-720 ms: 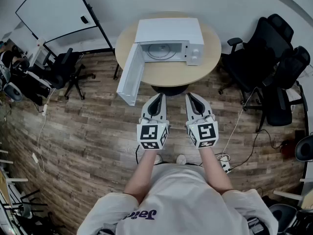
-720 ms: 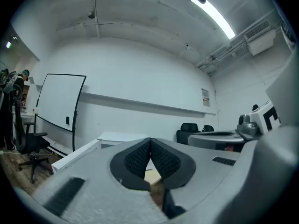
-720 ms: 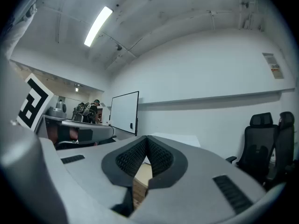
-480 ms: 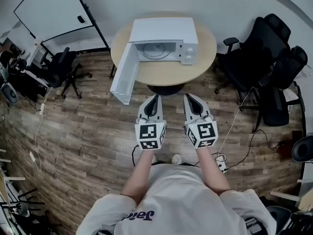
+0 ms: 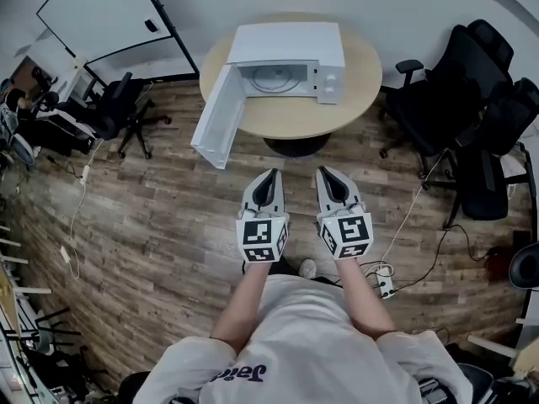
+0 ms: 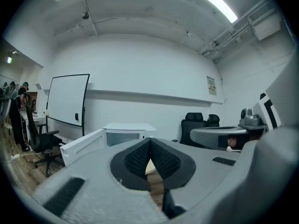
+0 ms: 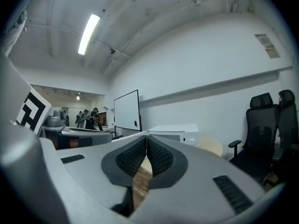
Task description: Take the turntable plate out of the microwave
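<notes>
Person stands on the wood-plank floor (image 5: 152,217), well back from the round surface (image 5: 295,118). White shirt (image 5: 312,352) sits lowest in the head view. Both forearms reach forward, side by side.

Left gripper (image 5: 270,175): jaws fully together, dark ribbed pads meeting at the tips, nothing between them. Left marker cube (image 5: 263,238) faces up, just ahead of the wrist. Gripper held roughly level, aimed towards the surface.

Right gripper (image 5: 323,172): same state, jaws closed pad to pad, empty. Right marker cube (image 5: 347,234) faces up. The two grippers run parallel, near each other but apart. Both are over bare floor and touch nothing.

On the floor at the person's right: a white power strip (image 5: 389,276) with cables running off it.

Further out: the surface carries a white microwave (image 5: 286,45), set towards its far side. Microwave door (image 5: 217,129) is swung wide open to the left and overhangs the surface's edge. Turntable plate (image 5: 271,77) lies flat inside the cavity, seen as a pale round disc through the opening. Control panel (image 5: 331,82) with knobs sits right of the opening.

Beyond and beside: black office chairs (image 5: 472,99) grouped right of the surface, one more black chair (image 5: 118,112) to its left. A whiteboard (image 5: 101,11) stands by the white wall at far left.
</notes>
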